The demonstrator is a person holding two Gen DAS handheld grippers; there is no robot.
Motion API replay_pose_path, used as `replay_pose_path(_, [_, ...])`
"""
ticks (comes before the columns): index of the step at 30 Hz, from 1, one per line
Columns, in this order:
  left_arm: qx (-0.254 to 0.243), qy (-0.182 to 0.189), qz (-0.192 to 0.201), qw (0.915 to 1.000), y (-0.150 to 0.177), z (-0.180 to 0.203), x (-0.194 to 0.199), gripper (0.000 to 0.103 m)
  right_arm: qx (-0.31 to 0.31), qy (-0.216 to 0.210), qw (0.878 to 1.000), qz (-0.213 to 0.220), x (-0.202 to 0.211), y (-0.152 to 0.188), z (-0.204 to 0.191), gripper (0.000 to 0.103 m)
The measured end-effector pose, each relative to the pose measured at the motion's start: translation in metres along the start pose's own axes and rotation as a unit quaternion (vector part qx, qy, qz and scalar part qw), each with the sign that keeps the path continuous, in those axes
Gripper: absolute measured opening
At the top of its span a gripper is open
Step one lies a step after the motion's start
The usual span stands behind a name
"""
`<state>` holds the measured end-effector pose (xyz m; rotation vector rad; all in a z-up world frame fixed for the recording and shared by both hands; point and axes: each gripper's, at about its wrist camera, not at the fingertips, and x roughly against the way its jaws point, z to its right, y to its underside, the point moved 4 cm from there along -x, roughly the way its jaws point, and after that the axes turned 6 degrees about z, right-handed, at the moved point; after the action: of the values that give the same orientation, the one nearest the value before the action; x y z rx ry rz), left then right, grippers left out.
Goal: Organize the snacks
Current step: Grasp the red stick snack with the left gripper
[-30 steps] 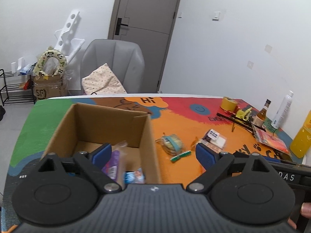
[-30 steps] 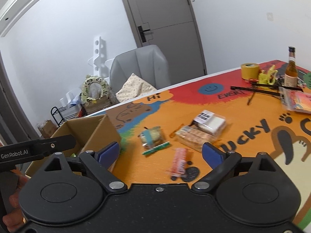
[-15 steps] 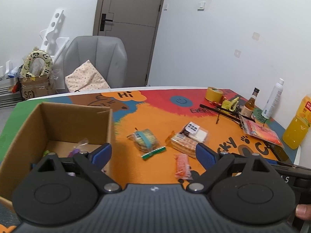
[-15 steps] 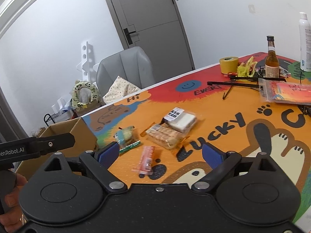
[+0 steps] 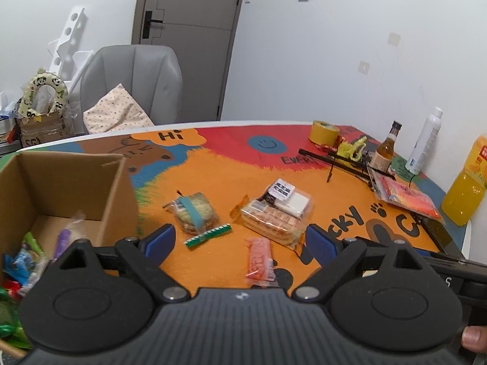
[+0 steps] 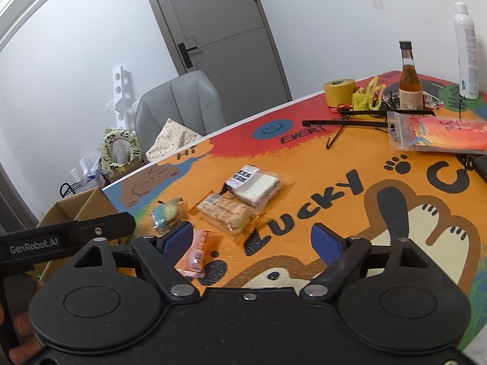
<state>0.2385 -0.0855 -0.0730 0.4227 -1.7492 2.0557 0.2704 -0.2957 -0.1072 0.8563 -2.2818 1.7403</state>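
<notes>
From the left wrist, the cardboard box (image 5: 61, 188) sits at the table's left edge with a few wrapped snacks already in the bottom of it, so part of the sorting looks done. The left gripper (image 5: 240, 238) hangs with its jaws wide apart and nothing between them, above the loose ones on the orange table (image 5: 213, 167): a round cookie pack (image 5: 193, 211), a thin green stick (image 5: 208, 234) just beside it, a cracker pack (image 5: 271, 220) touching a white sandwich pack (image 5: 289, 196), and a pink bar (image 5: 258, 258) nearest the camera. Over to the right wrist — the right gripper (image 6: 252, 238) is empty too, jaws closing a little but well apart, over bare table next to the pink bar (image 6: 194, 254), which lies by its left finger. The cracker pack (image 6: 226, 213) and sandwich pack (image 6: 255, 184) lie just ahead, and the box (image 6: 79, 210) is off to the left. By my count five snacks are left to box — roughly the halfway mark.
</notes>
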Motion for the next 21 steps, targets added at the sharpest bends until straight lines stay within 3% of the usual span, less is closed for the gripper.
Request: replay_pose_path(21, [-0.015,0.001,-0.066,0.9977,0.033,0.03,-0.069,0.072,-0.025,0.016,0.999,-0.018,-0.026,0.008,0.036,0.082])
